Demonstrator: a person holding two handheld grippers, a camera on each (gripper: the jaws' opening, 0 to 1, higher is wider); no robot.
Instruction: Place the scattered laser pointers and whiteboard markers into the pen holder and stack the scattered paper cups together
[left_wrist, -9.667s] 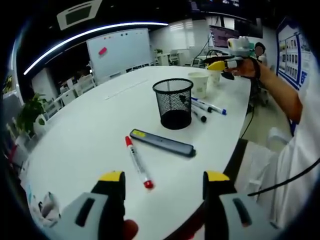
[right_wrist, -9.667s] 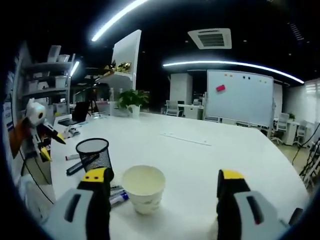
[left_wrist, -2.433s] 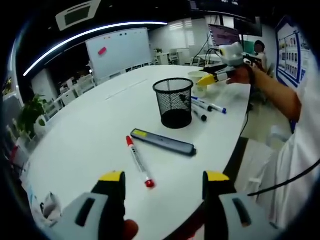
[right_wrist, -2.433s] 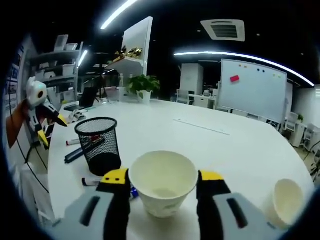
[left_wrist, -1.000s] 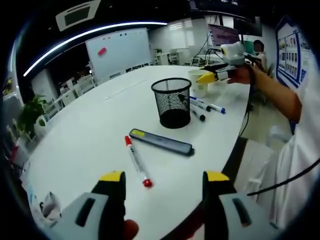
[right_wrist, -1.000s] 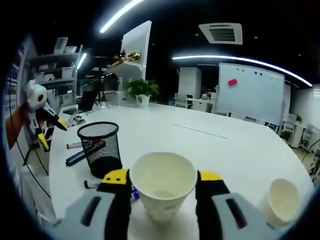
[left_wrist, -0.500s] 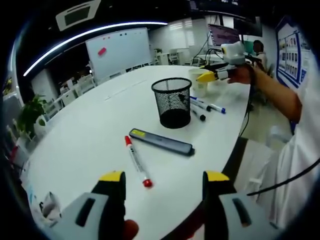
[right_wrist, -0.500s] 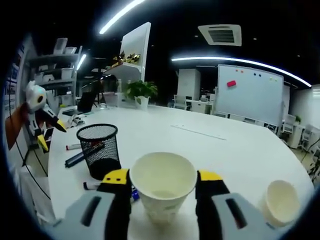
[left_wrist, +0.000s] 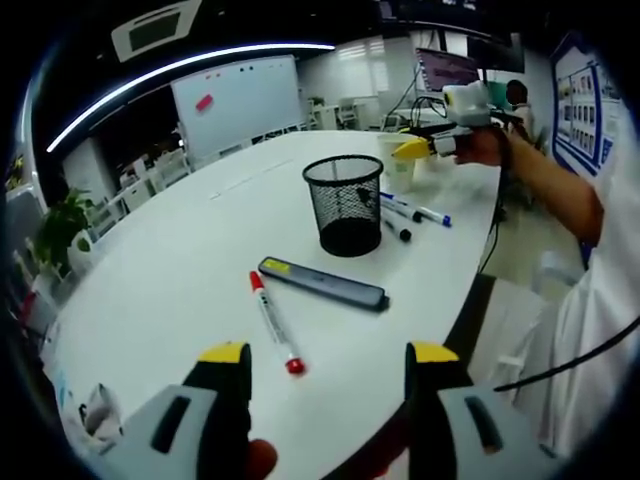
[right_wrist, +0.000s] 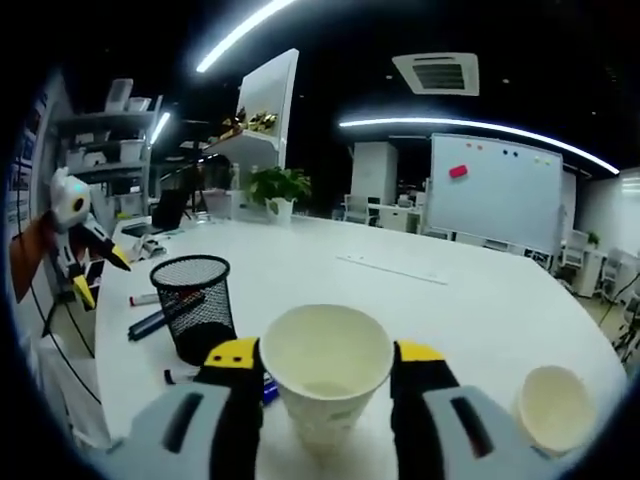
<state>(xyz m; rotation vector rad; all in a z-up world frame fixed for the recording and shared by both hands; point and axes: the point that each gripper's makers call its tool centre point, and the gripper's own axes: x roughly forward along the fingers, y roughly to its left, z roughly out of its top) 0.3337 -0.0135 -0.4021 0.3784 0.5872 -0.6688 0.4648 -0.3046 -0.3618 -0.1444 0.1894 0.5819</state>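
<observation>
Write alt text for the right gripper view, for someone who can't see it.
The right gripper is closed on a white paper cup, held upright above a white table. To its left stands a black mesh pen holder with markers lying near it; a second paper cup sits at lower right. A whiteboard stands behind.

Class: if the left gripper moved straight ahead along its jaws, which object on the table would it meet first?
Most likely the red-capped marker, lying just ahead of the open left gripper; the dark laser pointer is next, though depth is uncertain.
</observation>
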